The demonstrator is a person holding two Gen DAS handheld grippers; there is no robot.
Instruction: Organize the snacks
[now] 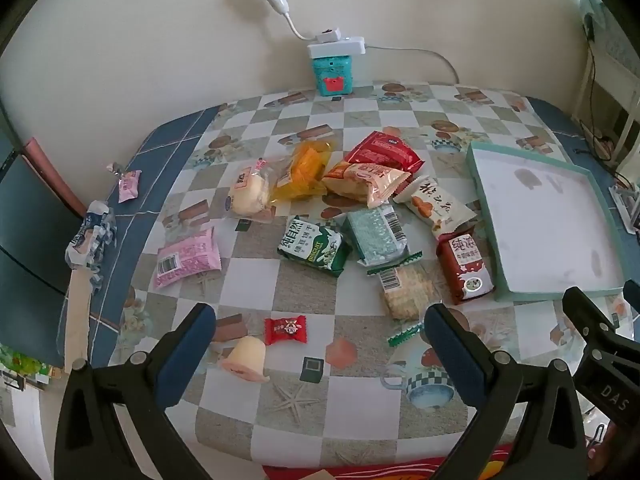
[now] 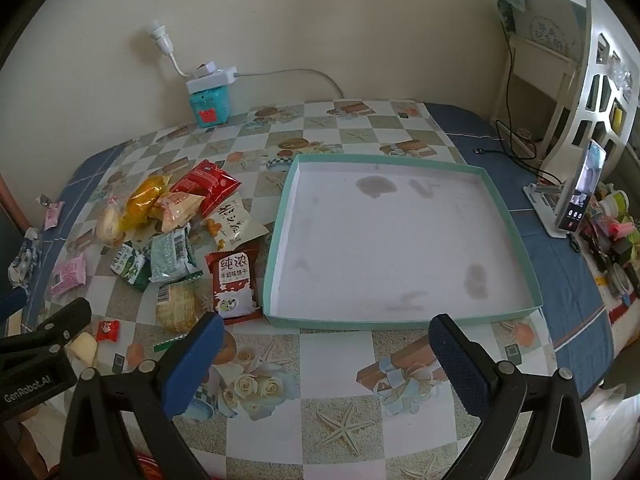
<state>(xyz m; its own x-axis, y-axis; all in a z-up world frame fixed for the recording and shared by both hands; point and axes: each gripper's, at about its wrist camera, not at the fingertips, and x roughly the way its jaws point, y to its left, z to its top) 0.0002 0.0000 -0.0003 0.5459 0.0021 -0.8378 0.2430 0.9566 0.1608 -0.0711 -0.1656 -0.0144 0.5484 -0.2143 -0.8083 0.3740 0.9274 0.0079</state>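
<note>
While both my left tongs and right tongs hang spread wide and empty over the tabletop, snacks sit piled beside the tray.

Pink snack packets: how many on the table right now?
2. The larger pink packet lies left of the pile; the small pink packet sits near the table's far-left edge. Others may hide underneath.

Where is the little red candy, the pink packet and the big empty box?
red candy [image 1: 285, 329], left wrist view, middle of its wrapper.
pink packet [image 1: 187, 258], left wrist view, centre of its face.
box [image 2: 486, 174], right wrist view, far right corner of its green rim.
</note>
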